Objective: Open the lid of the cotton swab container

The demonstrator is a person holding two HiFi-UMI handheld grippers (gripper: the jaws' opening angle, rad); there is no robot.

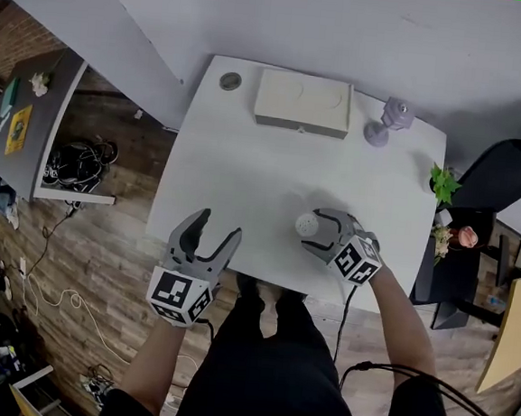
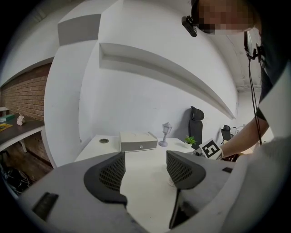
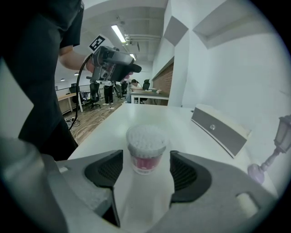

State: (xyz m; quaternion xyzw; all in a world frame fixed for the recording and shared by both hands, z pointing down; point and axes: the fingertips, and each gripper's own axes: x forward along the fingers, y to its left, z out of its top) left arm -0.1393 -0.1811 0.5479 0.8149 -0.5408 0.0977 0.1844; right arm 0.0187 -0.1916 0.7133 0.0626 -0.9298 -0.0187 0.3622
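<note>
The right claw (image 3: 145,169) stood wide open, its dark, dimpled pads parted and pressing on nothing; the tub (image 3: 146,148) stood upright at the mouth of that gap, with a sliver of room on either side; it was a small round tub of clear plastic, packed with white swab heads under its clear lid, with a pink label band round its lower wall; the jaw shells were smooth grey plastic, curved like tongs; in the head view the tub (image 1: 307,224) sat near the front edge of the table (image 1: 246,165), right of the middle; the tabletop was smooth, matt white, with rounded corners, and lay bare to the left of the tub and behind it; the left claw (image 1: 220,226) hung at the front left edge, well apart from the tub, jaws likewise parted with only bare tabletop seen between them; along the far edge, well clear, stood a flat cream box (image 1: 303,102) with squared edges, a little pale lantern-shaped lamp (image 1: 388,121) and a round grey grommet (image 1: 230,81); a small green plant (image 1: 443,184) stood at the right edge; wood-plank floor ran beyond the left and front edges
</note>
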